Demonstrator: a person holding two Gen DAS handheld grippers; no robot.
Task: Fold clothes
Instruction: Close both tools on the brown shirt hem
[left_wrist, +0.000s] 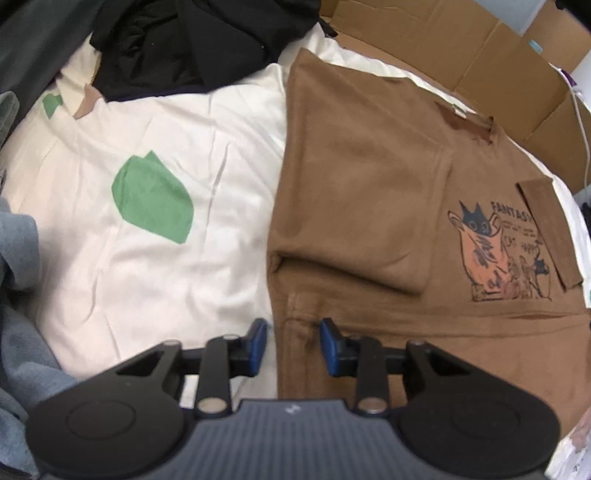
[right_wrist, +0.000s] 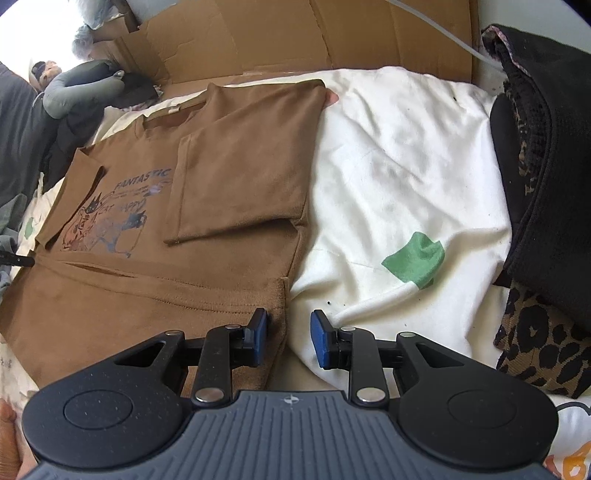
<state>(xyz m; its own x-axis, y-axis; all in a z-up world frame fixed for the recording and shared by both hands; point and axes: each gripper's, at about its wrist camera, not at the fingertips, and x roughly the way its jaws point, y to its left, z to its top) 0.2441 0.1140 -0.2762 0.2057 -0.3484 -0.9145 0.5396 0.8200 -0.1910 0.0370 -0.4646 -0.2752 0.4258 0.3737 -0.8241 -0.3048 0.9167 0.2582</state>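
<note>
Blue-padded left tool (left_wrist: 293, 345), jaws parted and gripping nothing, poised over the side edge of a brown cotton T-shirt (left_wrist: 369, 184): one pad above the shirt's lower corner, the other above the cream bedsheet with green patches (left_wrist: 155, 221). Whether the pads touch cloth not discernible. Blue-padded right tool (right_wrist: 289, 338), likewise released and empty-handed, straddling the opposite side edge near the hem, one pad over brown fabric, the other over the sheet. T-shirt (right_wrist: 236, 147) laid flat, printed side up, on the bedsheet (right_wrist: 406, 155); both sleeves folded inward, one partly covering the cat graphic (left_wrist: 498, 251) lettered "FANTASTIC". Beyond the collar, flattened brown cardboard (left_wrist: 480, 48). Farther out, black garments (left_wrist: 184, 44) heaped on the sheet, a leopard-print fabric (right_wrist: 543, 339) under dark knitwear (right_wrist: 546, 166).
</note>
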